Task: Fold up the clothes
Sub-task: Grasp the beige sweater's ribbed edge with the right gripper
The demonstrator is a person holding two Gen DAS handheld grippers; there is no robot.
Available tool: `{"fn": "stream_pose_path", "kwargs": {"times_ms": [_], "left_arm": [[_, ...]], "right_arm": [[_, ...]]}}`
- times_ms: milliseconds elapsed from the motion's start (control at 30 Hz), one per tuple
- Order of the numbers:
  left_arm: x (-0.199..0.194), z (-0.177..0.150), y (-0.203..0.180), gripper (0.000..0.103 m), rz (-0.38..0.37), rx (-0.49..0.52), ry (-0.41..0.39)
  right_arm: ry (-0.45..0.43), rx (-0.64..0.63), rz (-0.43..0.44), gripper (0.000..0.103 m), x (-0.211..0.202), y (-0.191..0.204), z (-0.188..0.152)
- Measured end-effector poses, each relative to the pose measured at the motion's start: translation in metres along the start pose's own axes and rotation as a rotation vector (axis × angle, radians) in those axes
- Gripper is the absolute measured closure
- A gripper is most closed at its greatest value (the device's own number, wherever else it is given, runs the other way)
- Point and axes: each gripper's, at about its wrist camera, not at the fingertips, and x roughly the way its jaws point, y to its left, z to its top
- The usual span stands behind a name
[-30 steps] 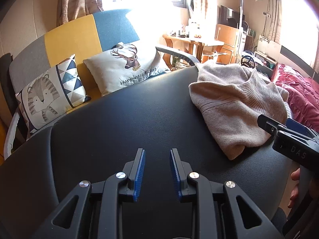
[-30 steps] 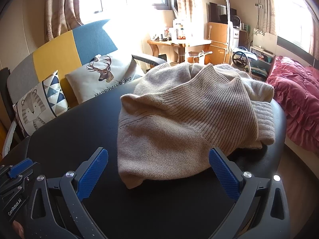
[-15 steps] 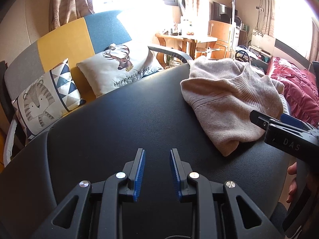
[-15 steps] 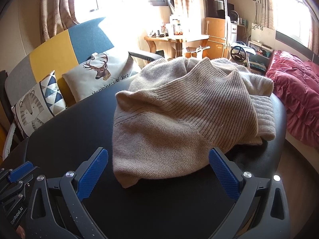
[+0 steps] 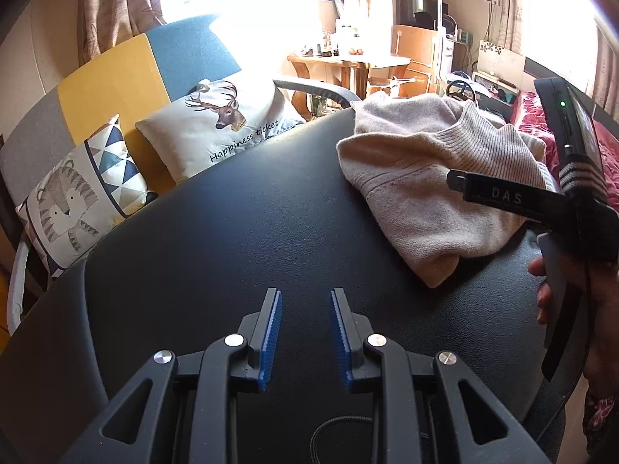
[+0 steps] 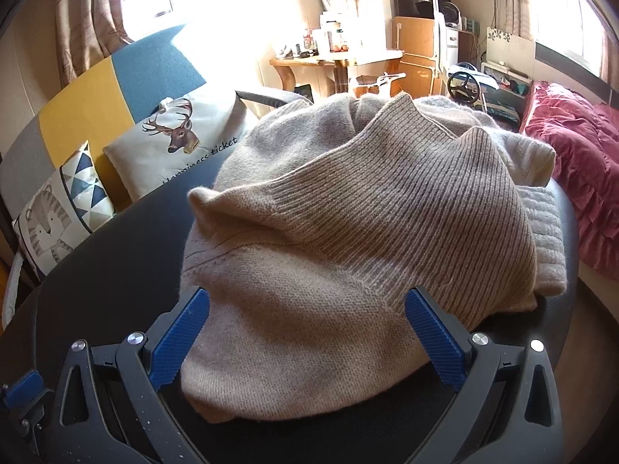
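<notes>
A black padded bench (image 5: pixel 240 232) fills most of both views, its surface dark and slightly glossy. Behind it stands a sofa (image 5: pixel 116 77) with grey, yellow and blue back panels, and off to the right lies a red quilt (image 6: pixel 572 178).

On the right part of the bench lies a beige knitted sweater (image 6: pixel 348 239), bunched in a loose heap with a ribbed band folded across its top; its near edge reaches toward the bench's front rim.

Two cushions lean on the sofa: a deer cushion (image 5: pixel 224 123) with lettering and, to its left, a tiger cushion (image 5: pixel 77 201) with blue triangles.

The right gripper (image 6: pixel 305 332) stands spread wide, its blue pads on either side of the sweater's near edge; whether they touch the knit cannot be told, and they do not pinch it. A hand (image 5: pixel 572 301) holds this gripper's handle at the right edge of the left wrist view.

The left gripper (image 5: pixel 305 332) hangs over bare bench, well apart from the sweater, its pads partly spread with nothing between them
</notes>
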Motion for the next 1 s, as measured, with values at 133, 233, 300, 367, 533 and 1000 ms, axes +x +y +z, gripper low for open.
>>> {"fn": "stream_pose_path", "kwargs": {"times_ms": [133,233,300,367,533,1000], "left_arm": [[0.008,-0.005,0.001,0.077,-0.024,-0.025,0.03],[0.013,-0.013,-0.002,0.077,-0.035,-0.023,0.051],[0.016,-0.02,-0.003,0.077,-0.039,-0.014,0.061],[0.019,-0.029,-0.001,0.077,-0.028,-0.012,0.067],[0.028,-0.029,0.013,0.077,-0.032,-0.096,0.121],[0.025,-0.027,0.034,0.077,-0.023,-0.193,0.134]], "right_arm": [[0.024,-0.007,-0.005,0.0,0.015,-0.003,-0.001],[0.054,-0.005,-0.007,0.0,0.028,-0.005,-0.008],[0.053,-0.01,-0.011,0.0,0.033,-0.007,-0.014],[0.039,-0.018,-0.016,0.0,0.034,-0.006,-0.018],[0.051,0.026,-0.017,0.0,0.039,-0.008,-0.021],[-0.005,0.02,-0.005,0.065,0.018,-0.002,-0.032]]}}
